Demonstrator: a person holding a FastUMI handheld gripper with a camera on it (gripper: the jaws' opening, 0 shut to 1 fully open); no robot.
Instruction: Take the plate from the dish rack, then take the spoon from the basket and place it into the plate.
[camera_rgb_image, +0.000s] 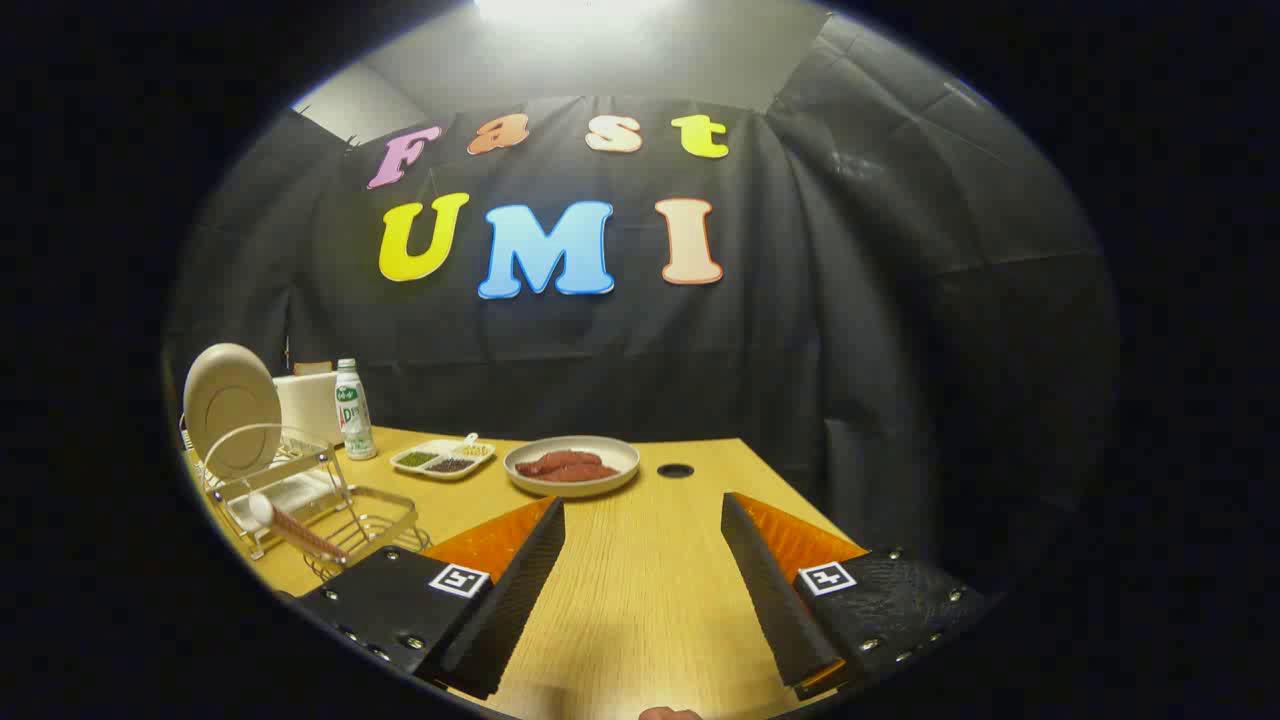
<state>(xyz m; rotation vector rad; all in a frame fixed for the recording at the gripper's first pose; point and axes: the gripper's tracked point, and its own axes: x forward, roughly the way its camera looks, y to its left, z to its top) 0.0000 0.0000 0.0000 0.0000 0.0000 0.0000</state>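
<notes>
a: where do i stand?

b: your gripper (643, 520) hovers over bare wooden surface (640, 600), fingers spread wide and released, nothing between them. the plate (231, 408) stands on edge in the wire dish rack (270, 490), off to the left and well apart from the fingers.

a: and the spoon?

b: the spoon (290, 525) lies in the wire basket (370, 525) at the front of the rack, bowl end toward the rack and handle slanting out, just beside your left finger.

a: what worries me is the plate. it's upright between wires, so if i close on the rim at an angle, i think it could pivot, catch the rack and drag the whole thing.

b: agreed. i also judge the rim smooth, so a shallow bite may let it slip as it tips flat.

a: anything in the way?

b: a bottle (352, 408) stands just behind the rack, near the plate; a wide swing in could knock it over. a divided tray (443, 459) and a dish of reddish food (572, 465) sit beyond the fingers, so set the plate down short of them.

a: the spoon handle looks thin; i may pinch wire along with it.
</notes>
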